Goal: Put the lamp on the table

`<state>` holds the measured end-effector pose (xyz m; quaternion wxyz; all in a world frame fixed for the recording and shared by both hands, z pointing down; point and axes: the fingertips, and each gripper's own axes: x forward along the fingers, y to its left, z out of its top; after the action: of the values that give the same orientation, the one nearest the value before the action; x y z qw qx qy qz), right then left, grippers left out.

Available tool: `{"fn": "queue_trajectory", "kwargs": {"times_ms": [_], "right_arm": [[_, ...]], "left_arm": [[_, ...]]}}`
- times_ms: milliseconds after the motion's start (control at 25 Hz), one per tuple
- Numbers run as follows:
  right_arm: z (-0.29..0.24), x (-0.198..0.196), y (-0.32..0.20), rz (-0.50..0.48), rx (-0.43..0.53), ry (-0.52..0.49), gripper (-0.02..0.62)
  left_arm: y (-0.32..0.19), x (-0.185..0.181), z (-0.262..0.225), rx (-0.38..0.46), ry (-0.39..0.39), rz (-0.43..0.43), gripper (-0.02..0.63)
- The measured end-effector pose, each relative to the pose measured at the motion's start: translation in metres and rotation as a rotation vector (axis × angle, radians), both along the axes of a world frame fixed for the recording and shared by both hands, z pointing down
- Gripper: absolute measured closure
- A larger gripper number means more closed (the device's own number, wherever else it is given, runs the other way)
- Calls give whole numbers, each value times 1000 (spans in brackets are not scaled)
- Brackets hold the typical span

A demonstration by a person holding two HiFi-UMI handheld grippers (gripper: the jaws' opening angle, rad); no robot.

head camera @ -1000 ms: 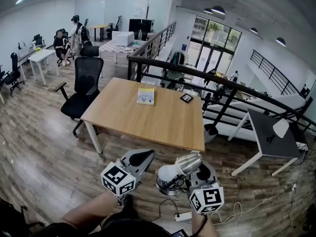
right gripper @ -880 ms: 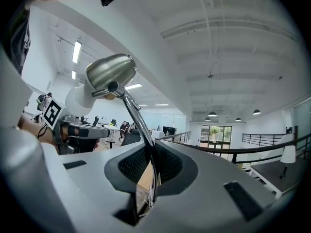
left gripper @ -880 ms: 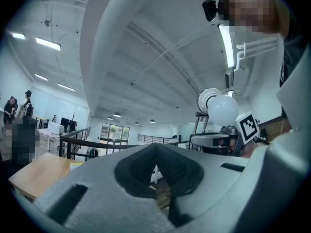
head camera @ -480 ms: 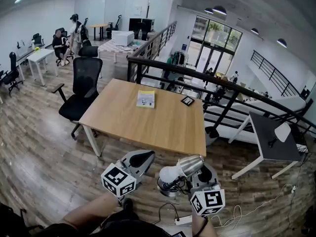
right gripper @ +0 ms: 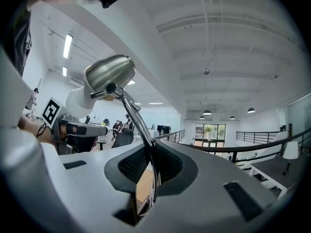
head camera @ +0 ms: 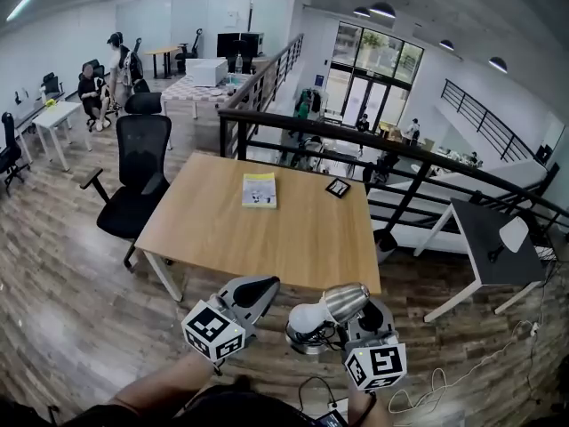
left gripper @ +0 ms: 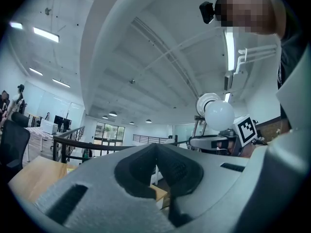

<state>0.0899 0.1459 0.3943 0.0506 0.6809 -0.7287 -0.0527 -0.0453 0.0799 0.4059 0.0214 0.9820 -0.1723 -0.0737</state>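
The lamp (head camera: 323, 309) has a silver shade, a white bulb and a thin metal stem. My right gripper (head camera: 359, 315) is shut on that stem (right gripper: 141, 130), with the shade (right gripper: 110, 74) tilted up to the left above the jaws. The lamp's base is hidden. My left gripper (head camera: 249, 294) hangs just left of the lamp, shut with nothing between its jaws, which meet in the left gripper view (left gripper: 156, 166). The bulb (left gripper: 218, 113) shows there to the right. The wooden table (head camera: 222, 229) lies just ahead of both grippers, and both are short of its near edge.
A yellow booklet (head camera: 260, 189) and a small dark object (head camera: 337, 188) lie on the table's far half. A black office chair (head camera: 133, 181) stands at its left. A black railing (head camera: 400, 163) runs behind it. A white desk (head camera: 484, 238) stands right, and cables (head camera: 427, 385) lie on the floor.
The table has come nearer to both grippers as the view moved forward. The right gripper still grips the lamp, and the left stays shut beside it.
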Motion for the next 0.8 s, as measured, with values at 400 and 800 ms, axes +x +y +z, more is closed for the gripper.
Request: {"fn": "queue_trajectory", "kwargs": {"times_ms": [400, 800], "right_arm": [[-3, -8, -84, 54, 0, 11, 557], [2, 0, -152, 24, -7, -2, 557]], "left_arm": [[-69, -12, -3, 23, -32, 53, 598], [-134, -6, 5, 14, -41, 10, 598]]}}
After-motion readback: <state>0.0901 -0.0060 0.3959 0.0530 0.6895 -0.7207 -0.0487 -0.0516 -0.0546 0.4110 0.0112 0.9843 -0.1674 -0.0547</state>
